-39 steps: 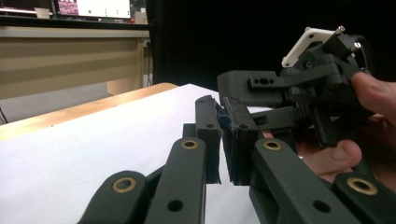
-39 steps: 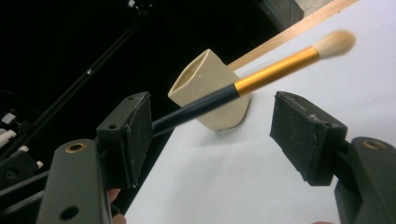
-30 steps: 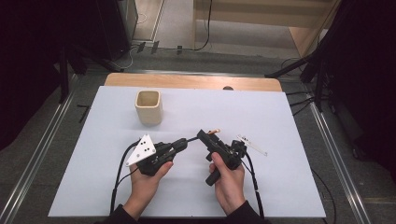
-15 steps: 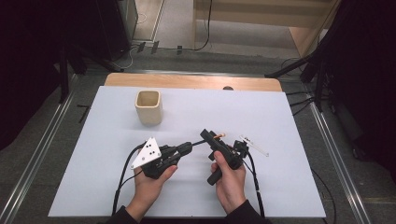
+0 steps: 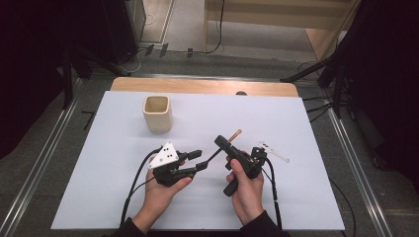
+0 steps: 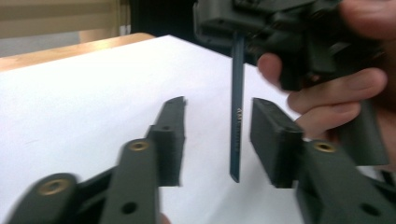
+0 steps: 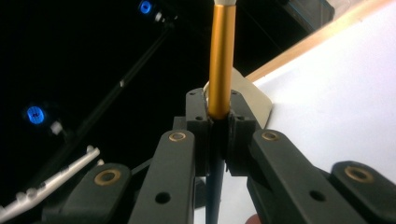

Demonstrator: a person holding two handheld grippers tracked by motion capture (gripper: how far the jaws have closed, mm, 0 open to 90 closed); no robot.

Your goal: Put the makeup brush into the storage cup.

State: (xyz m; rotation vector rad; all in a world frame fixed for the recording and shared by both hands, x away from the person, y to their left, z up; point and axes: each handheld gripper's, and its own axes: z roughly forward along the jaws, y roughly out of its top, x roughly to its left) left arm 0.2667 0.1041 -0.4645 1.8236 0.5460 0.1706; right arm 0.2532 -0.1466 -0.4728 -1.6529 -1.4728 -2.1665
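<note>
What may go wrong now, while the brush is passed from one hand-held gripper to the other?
1. The left hand-held gripper has just been opening; its pads stand clear of the brush, so the grip near the gold ferrule in the right hand-held gripper alone carries it, and it may tilt.
2. The dark handle tip hangs just above the table and might strike it.
</note>
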